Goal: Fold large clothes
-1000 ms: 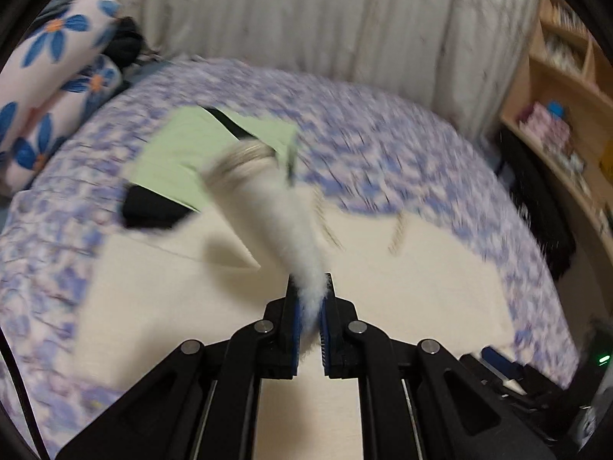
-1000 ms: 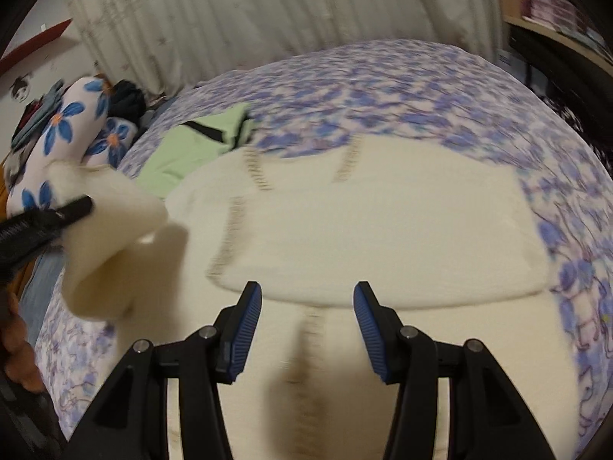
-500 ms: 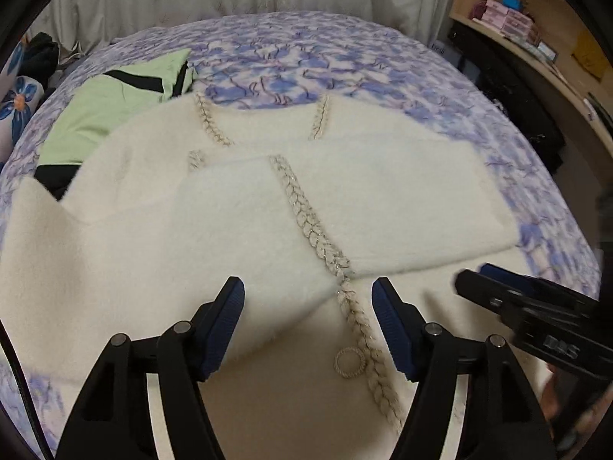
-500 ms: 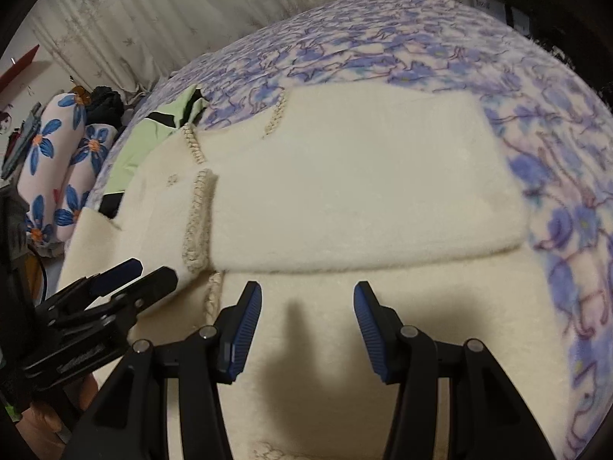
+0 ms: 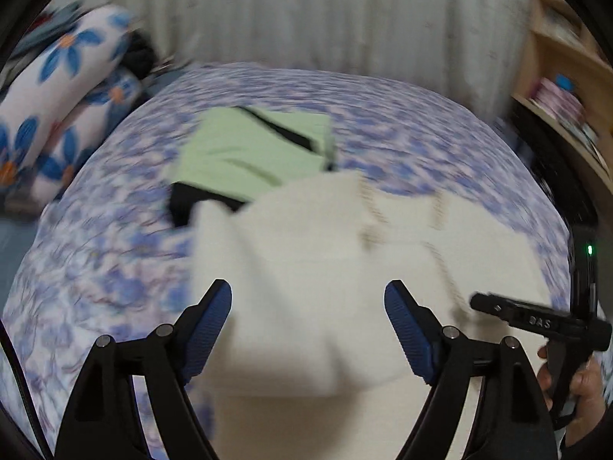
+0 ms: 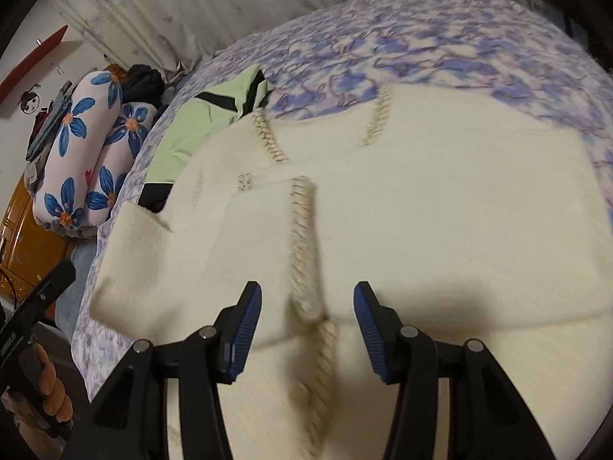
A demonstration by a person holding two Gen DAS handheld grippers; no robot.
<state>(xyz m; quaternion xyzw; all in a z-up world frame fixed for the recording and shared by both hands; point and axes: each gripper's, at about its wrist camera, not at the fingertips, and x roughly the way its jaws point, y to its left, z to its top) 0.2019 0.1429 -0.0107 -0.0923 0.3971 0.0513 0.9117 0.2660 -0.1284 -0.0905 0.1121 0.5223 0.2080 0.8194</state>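
across the flowered bedspread (image 6: 440, 34) lies one cream sweater (image 6: 440, 222), partly folded, its braided trim (image 6: 304, 237) running toward 6 o'clock in the right wrist view. one green garment (image 6: 191, 126) sits at the sweater's 10 o'clock, touching it. two flowered pillows (image 6: 88, 145) are stacked at 9 o'clock. left gripper (image 5: 308, 326): fingers spread wide, having just been opening, nothing pinched. right gripper (image 6: 306, 326): fingers parted above the trim, gripping nothing.
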